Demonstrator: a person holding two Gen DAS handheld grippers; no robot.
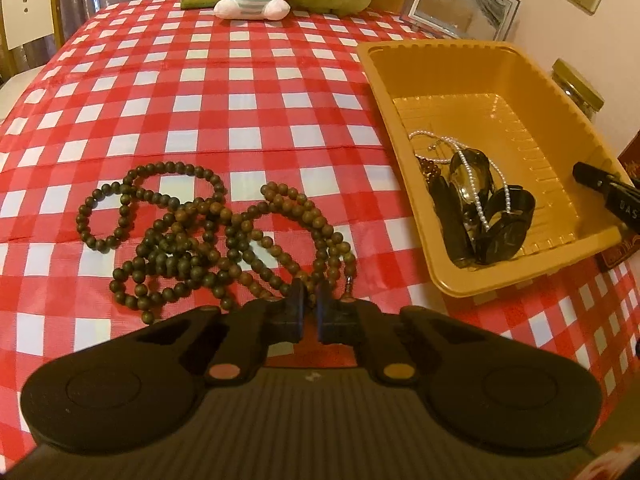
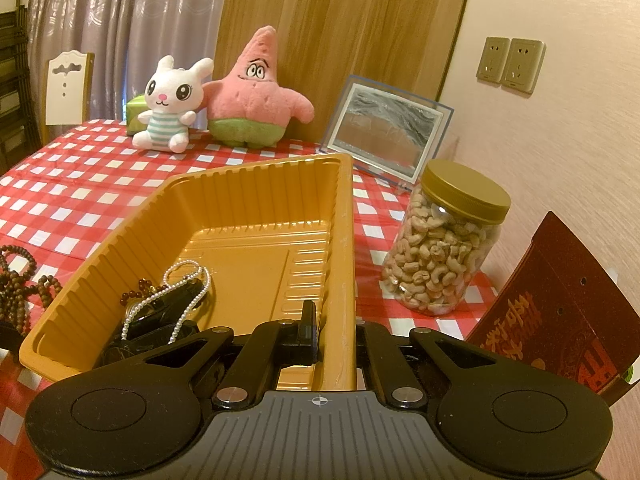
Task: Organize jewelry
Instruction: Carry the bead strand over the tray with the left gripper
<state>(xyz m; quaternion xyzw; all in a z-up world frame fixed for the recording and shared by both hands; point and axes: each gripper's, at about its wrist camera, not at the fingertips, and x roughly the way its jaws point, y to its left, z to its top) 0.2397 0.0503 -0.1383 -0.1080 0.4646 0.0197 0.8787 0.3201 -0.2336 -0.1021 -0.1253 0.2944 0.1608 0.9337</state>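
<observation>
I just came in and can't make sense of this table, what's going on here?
A person with a handheld gripper in each hand is sorting jewelry into a yellow tray on a red checked tablecloth. The left gripper has closed at the near edge of a tangle of brown bead strands lying on the cloth, apparently pinching a strand. The right gripper is clamped on the tray's wall. A pearl necklace and dark pieces already lie in the tray.
</observation>
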